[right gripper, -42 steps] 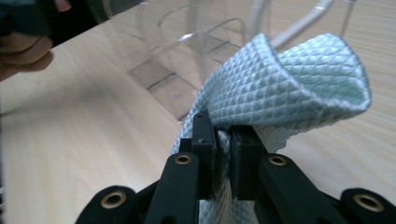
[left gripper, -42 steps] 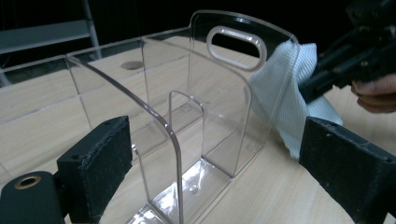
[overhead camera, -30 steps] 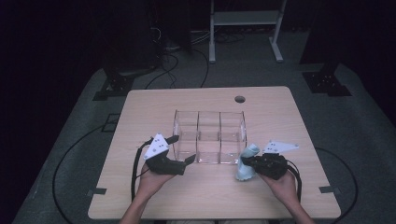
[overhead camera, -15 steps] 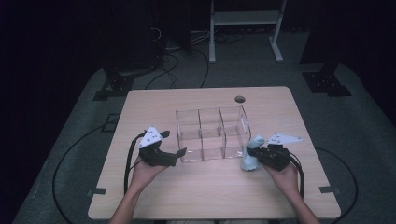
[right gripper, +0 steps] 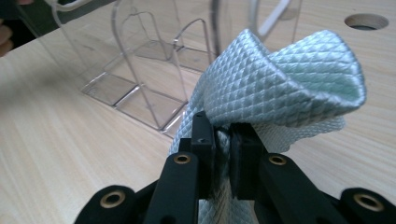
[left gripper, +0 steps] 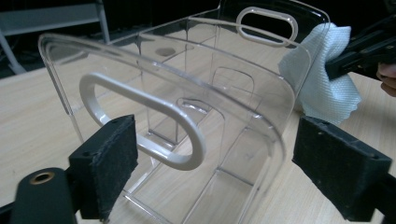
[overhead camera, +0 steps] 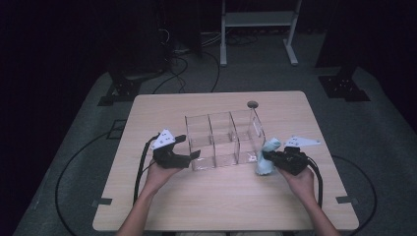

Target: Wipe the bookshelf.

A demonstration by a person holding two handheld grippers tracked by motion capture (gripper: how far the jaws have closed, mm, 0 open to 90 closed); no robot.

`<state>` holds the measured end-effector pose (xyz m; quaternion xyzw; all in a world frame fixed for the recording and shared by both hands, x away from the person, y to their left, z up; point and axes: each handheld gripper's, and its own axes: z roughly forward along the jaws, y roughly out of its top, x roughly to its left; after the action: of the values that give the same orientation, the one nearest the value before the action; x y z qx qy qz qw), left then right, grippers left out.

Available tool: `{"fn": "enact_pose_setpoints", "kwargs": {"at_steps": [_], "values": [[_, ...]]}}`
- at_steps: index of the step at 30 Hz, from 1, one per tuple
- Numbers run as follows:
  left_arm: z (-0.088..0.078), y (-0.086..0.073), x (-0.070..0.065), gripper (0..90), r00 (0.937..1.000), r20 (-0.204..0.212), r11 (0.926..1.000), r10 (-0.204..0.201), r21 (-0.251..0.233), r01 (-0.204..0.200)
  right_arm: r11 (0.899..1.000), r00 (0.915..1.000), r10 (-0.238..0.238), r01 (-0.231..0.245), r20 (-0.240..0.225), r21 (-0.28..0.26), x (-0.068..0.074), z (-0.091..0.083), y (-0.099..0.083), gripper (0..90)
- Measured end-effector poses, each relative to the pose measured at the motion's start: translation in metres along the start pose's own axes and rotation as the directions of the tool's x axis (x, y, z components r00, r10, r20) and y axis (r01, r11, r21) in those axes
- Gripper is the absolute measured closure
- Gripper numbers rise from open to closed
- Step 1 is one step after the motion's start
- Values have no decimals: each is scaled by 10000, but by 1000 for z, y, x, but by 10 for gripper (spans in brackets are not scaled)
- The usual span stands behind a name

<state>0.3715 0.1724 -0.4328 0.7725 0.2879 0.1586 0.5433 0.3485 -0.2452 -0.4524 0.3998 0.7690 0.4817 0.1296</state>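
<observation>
Jaws of the left gripper [overhead camera: 193,146] stand wide apart and have just been closing a little; in the left gripper view the end wall of the clear plastic box [left gripper: 196,116] stands between the two black pads [left gripper: 109,161], but the pads do not press on it, and a gap shows on each side. This wall has a long rounded handle hole [left gripper: 144,126], and the near pad sits just beside its lower end. In the high view the left hand [overhead camera: 160,174] holds this gripper at the left end of the box [overhead camera: 223,140], which stands upright in the middle of the wooden table [overhead camera: 221,206] and is divided into three compartments in one row. At the far side of the table, behind the box, there is a small round hole [overhead camera: 252,104]. At the right end of the box, the right gripper [overhead camera: 267,156] holds a pale blue cloth [overhead camera: 267,156]; in the right gripper view its jaws are narrow and pinch the cloth [right gripper: 280,88] firmly, and the cloth bunches up above them with a quilted pattern. The cloth is just beside the right end wall of the box, and I cannot tell if it touches the wall. The right hand [overhead camera: 301,179] comes from the lower right edge.
</observation>
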Motion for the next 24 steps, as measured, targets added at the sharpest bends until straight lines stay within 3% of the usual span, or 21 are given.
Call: {"fn": "enact_pose_setpoints", "kwargs": {"at_steps": [4, 6, 10, 15, 17, 19, 24], "values": [[5, -2, 0, 166, 9997, 238, 10000, 40, 52, -41, 9997, 9997, -247, 248, -5, 42, 4, -1, 0, 819], [6, -2, -2, 182, 9996, 171, 9998, 219, -35, -219, 9997, 9997, -227, 228, -23, 50, 3, 0, 0, 819], [7, -2, 0, 246, 9996, 200, 9997, 211, -150, -208, 9999, 9999, -160, 160, -28, 65, 0, 1, -1, 819], [6, -3, -1, 406, 9974, 616, 9993, 380, -71, -377, 9999, 9999, -98, 99, -39, 109, -2, 2, -1, 819], [5, -3, -4, 442, 9972, 509, 9984, 555, 106, -561, 9999, 10000, -83, 83, -45, 109, -3, 3, -2, 819], [2, -3, -4, 496, 9961, 771, 9990, 435, 34, -439, 9999, 9999, -103, 103, -7, 94, -5, 3, -2, 818], [-5, -6, -16, 484, 9947, 795, 9975, 658, 214, -677, 9996, 9999, -119, 118, 28, 250, -7, 7, -7, 819]]}}
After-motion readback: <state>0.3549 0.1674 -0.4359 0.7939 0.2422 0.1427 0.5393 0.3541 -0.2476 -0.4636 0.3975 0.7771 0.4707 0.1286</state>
